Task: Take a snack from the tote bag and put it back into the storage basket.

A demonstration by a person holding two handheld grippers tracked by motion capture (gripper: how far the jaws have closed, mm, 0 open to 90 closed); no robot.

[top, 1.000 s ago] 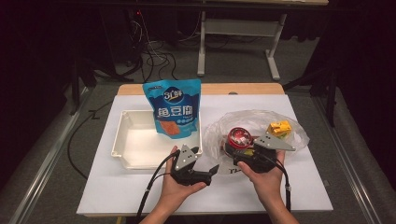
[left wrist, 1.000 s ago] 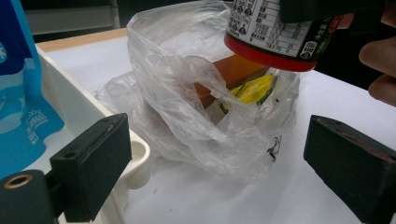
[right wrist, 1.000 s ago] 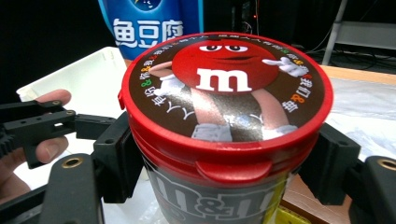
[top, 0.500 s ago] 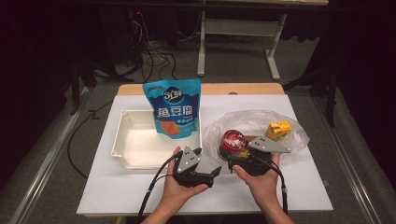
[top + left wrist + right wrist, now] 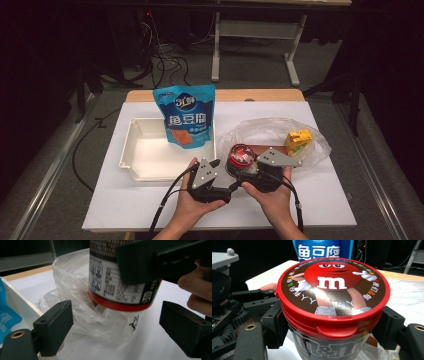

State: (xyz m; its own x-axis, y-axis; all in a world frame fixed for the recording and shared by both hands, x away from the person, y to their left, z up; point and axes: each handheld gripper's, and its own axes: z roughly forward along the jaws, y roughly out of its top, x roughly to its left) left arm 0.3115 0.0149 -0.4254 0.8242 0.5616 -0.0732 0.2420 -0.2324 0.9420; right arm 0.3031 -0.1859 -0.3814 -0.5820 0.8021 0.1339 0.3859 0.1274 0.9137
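The right gripper (image 5: 332, 322) had its jaws clamped on both sides of the candy tub (image 5: 332, 300), which stood upright, lifted a little above the plastic bag (image 5: 82, 312). The left gripper (image 5: 125, 330) pointed at the tub's bottom edge, jaws apart, gripping nothing; they had just been closing a little, the tub between and above them. So the tub lay straight ahead of the left jaws, its long axis vertical. The white tray (image 5: 131, 150) waited to the left.

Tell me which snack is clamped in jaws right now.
The red-lidded candy tub, gripped by the right gripper. The blue pouch stands in the tray; the yellow carton lies in the plastic bag.
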